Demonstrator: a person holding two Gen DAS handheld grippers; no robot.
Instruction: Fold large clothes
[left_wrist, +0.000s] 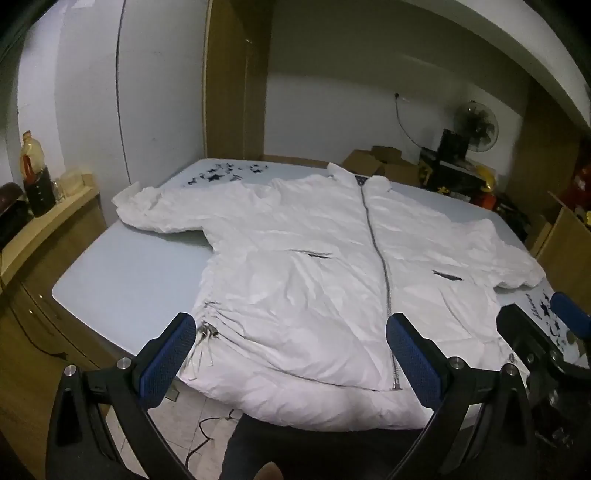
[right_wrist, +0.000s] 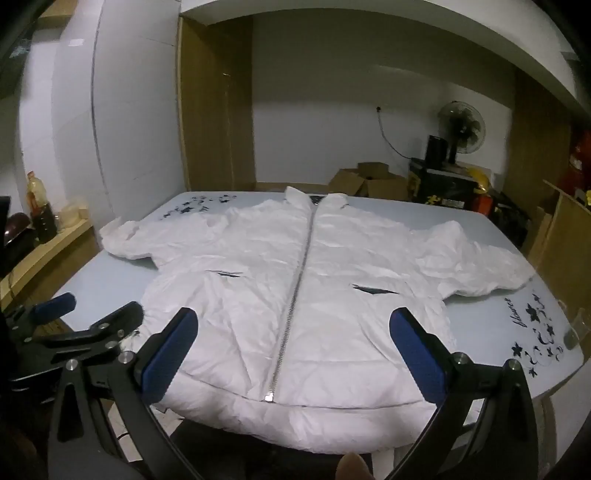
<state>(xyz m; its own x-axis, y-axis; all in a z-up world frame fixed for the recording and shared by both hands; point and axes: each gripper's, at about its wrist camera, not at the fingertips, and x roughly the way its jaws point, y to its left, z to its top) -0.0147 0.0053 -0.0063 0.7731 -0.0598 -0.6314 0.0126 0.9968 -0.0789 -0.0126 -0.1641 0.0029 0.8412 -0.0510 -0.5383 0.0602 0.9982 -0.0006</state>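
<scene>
A white, crinkled jacket (right_wrist: 295, 295) with a puffy, quilted look lies spread flat on a smooth pale-blue table (left_wrist: 122, 273), sleeves out to both sides, its metal zipper (right_wrist: 295, 295) closed down the middle and two dark slit pockets on the front. The hem hangs slightly over the near edge. Black flower prints (right_wrist: 535, 332) mark the tabletop corners. Behind stand cardboard boxes (right_wrist: 365, 181), a fan (right_wrist: 461, 125) and, probably, a sauce bottle (left_wrist: 33, 173) on the left shelf. The left gripper (left_wrist: 291, 354) and right gripper (right_wrist: 295, 350) hover just before the hem, blue-padded fingers spread wide, holding nothing.
</scene>
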